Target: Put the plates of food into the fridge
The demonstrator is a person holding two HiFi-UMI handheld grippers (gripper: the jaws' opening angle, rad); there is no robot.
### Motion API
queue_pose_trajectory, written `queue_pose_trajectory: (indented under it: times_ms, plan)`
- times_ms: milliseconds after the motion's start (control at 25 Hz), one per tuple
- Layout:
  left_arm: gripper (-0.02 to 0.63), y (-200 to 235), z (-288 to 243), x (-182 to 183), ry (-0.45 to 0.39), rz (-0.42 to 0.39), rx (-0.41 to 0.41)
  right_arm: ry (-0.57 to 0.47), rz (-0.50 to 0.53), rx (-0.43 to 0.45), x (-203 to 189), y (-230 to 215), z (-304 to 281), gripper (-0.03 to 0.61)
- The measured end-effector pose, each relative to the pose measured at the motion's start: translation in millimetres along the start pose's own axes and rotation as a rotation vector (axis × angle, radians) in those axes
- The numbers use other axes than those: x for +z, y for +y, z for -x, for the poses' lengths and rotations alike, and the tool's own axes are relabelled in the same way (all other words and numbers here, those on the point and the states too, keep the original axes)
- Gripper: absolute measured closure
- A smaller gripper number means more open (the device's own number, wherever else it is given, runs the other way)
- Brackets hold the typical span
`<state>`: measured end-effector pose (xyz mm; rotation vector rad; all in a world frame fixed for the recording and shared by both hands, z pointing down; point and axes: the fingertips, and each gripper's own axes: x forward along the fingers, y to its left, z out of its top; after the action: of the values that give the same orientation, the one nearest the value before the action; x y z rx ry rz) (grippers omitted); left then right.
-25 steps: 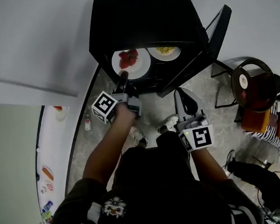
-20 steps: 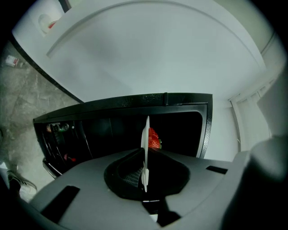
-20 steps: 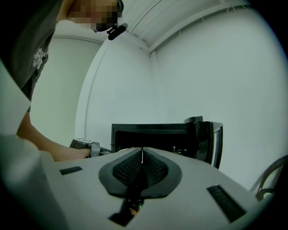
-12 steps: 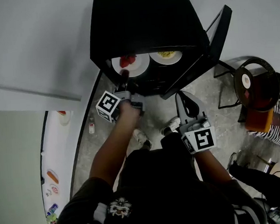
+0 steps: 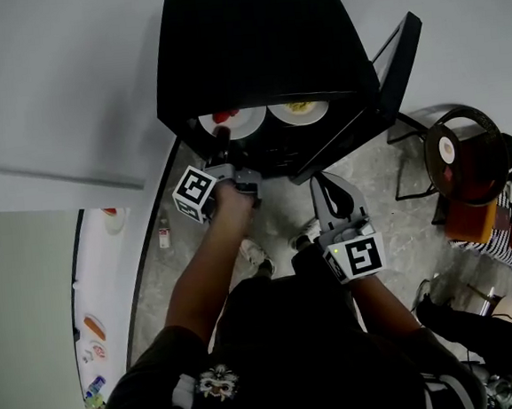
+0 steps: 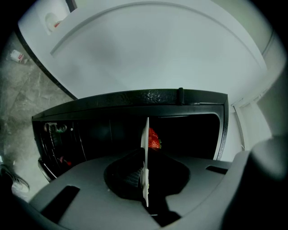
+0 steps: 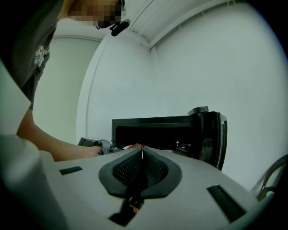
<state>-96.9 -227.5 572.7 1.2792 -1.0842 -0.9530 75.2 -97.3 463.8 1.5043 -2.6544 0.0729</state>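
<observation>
A black mini fridge [image 5: 259, 38] stands with its door [image 5: 395, 58] swung open to the right. My left gripper [image 5: 223, 140] is shut on the rim of a white plate of strawberries [image 5: 231, 121], which sits partly inside the fridge. In the left gripper view the plate [image 6: 146, 157] shows edge-on between the jaws, a strawberry [image 6: 154, 138] on it. A second white plate with yellow food [image 5: 299, 110] lies inside the fridge at the right. My right gripper [image 5: 329, 191] hangs shut and empty in front of the fridge, jaws pressed together [image 7: 142, 155].
A chair with a round seat [image 5: 463, 150] and a seated person in stripes [image 5: 508, 239] are at the right. A white counter strip with small packets [image 5: 93, 329] runs along the left. My shoes [image 5: 253, 251] stand on the grey floor below the fridge.
The left gripper has pushed the strawberry plate farther into the fridge; less of the plate shows under the fridge top. The right gripper has stayed shut and nearly still.
</observation>
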Motion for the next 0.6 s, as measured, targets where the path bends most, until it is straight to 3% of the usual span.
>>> queue_pose_trajectory:
  times_ms: [600]
  plan:
    - [0.572, 3.8, -12.2, 4.3, -0.052, -0.020, 0.008, 0.000, -0.007, 0.012, 1.9, -1.7, -7.5, 0.554]
